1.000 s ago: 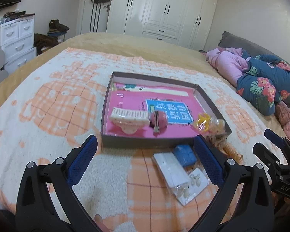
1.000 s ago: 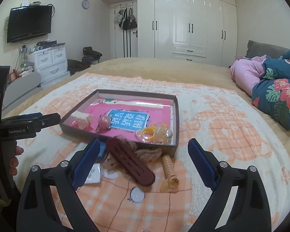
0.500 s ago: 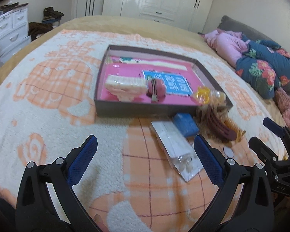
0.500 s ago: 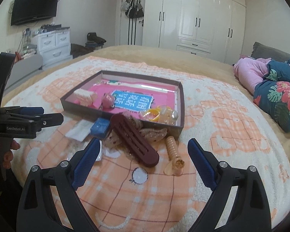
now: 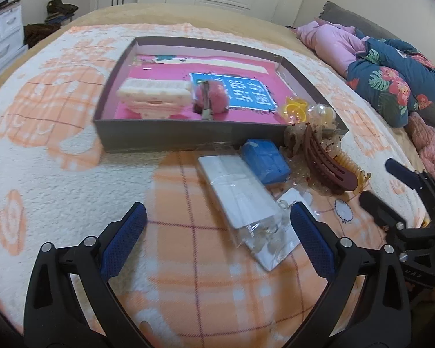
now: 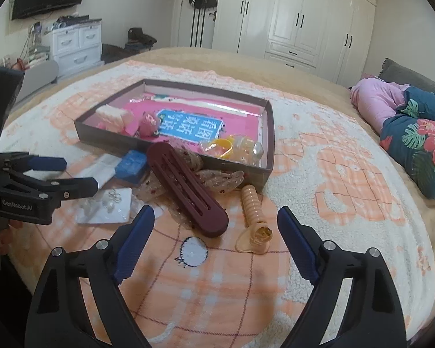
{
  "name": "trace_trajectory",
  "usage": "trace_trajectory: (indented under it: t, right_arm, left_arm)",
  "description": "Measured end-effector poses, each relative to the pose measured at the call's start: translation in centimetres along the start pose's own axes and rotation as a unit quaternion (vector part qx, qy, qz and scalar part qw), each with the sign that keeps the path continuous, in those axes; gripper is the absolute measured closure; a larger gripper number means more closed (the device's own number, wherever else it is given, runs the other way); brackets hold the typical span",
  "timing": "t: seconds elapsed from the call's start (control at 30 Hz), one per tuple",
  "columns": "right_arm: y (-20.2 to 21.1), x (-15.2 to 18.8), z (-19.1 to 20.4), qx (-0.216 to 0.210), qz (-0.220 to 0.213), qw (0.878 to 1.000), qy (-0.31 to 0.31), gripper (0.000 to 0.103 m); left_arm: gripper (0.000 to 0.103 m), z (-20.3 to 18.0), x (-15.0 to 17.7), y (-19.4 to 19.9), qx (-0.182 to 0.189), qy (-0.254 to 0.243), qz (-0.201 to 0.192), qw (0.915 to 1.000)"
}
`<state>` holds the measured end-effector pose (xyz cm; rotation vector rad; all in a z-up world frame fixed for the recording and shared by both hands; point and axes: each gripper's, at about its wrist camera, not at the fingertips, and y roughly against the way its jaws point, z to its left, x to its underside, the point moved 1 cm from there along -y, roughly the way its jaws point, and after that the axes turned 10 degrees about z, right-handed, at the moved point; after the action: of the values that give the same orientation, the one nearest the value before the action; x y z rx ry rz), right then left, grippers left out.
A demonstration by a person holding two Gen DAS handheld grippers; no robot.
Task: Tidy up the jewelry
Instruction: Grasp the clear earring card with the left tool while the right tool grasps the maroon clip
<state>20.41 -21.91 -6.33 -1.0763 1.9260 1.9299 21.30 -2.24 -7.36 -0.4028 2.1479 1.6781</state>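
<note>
Both cams dipped closer to blanket [image 5: 58,156] on bed, wardrobe [image 6: 304,20] behind.

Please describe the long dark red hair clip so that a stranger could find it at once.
Find the shallow box on the bed blanket. Just outside its near wall, on a sheer beige fabric piece, lies the dark red hair clip. It alone is long, maroon and slotted; the neighbouring amber comb clip is ridged and translucent.

The left black two-finger gripper with blue ribbed pads [image 5: 217,233] tilts downward, its jaws spread wide with nothing between the pads. The right black two-finger gripper with blue ribbed pads [image 6: 216,232] also tilts downward; its jaws have just been closing a little yet stand well apart, gripping nothing. A person's fingers [image 6: 7,232] show behind the left gripper's handle.
</note>
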Motion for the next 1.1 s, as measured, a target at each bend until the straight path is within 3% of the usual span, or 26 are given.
trace_trajectory:
  t: [0.23, 0.43, 0.5, 0.7, 1.1]
  right_arm:
    - [-2.7, -0.5, 0.5, 0.022, 0.030, 0.999, 0.032, 0.035]
    - [-4.8, -1.3, 1.2, 0.020, 0.045, 0.997, 0.054, 0.050]
    - [-5.2, -1.5, 1.3, 0.010, 0.052, 0.997, 0.054, 0.062]
    - [-5.0, -1.4, 1.4, -0.020, 0.056, 0.997, 0.051, 0.071]
    - [-2.3, -0.8, 1.8, -0.110, 0.035, 0.993, 0.025, 0.073]
  left_arm:
    - [0.028, -0.4, -1.0, -1.2, 0.007, -0.003, 0.011, 0.9999]
    - [0.050, -1.1, -0.9, -1.4, 0.015, -0.021, 0.019, 0.9995]
    - [0.052, -1.1, -0.9, -1.4, 0.017, -0.022, 0.019, 0.9994]
    - [0.054, -0.8, -0.8, -1.2, 0.025, -0.018, 0.015, 0.9994]
    - [0.056, 1.5, -0.1, 1.3, 0.027, 0.014, -0.005, 0.9995]
